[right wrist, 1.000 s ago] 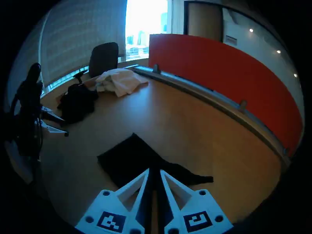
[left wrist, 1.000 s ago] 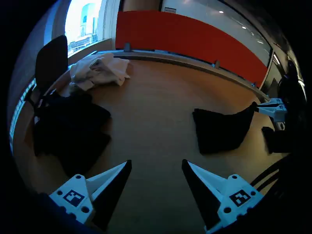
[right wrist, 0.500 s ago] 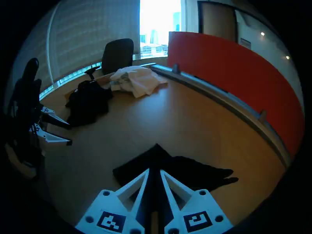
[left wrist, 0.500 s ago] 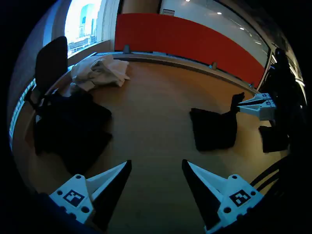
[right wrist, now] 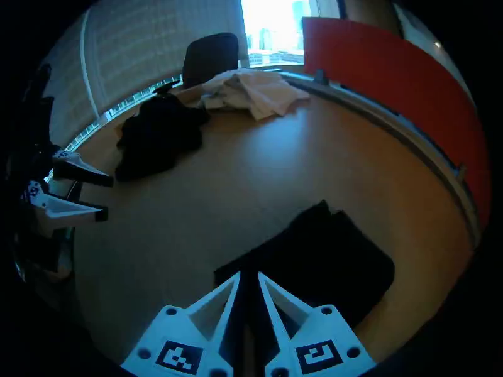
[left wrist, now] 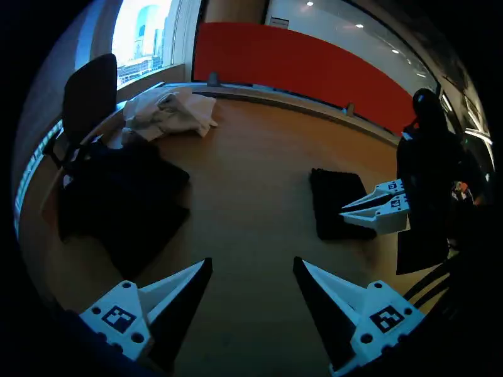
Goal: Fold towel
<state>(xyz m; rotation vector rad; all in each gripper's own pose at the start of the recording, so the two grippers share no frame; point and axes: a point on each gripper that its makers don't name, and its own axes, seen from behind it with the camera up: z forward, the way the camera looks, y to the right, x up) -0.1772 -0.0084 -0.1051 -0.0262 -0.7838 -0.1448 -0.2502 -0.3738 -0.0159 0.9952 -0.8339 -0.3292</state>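
A black towel [left wrist: 336, 198] lies folded in a compact rectangle on the wooden table [left wrist: 251, 176]. In the left gripper view, my right gripper [left wrist: 347, 212] is low over the towel's near right edge, jaws together on the cloth. In the right gripper view, the towel [right wrist: 333, 264] spreads just beyond my right gripper [right wrist: 248, 276], whose fingers pinch its dark near edge. My left gripper [left wrist: 251, 261] hovers open over bare table, well short of the towel. From the right gripper view it [right wrist: 104, 198] appears at the far left, fingers apart.
A heap of black cloth [left wrist: 119, 195] [right wrist: 157, 132] and a heap of white cloth [left wrist: 170, 110] [right wrist: 251, 91] lie at the table's far side. A dark office chair [left wrist: 88, 94] stands behind them. A red partition [left wrist: 302, 63] borders the table. A person in dark clothing [left wrist: 434, 163] stands behind my right gripper.
My right gripper has swung the towel's raised corner over and down, and the towel now lies flat in a smaller fold. My left gripper has stayed open and almost still.
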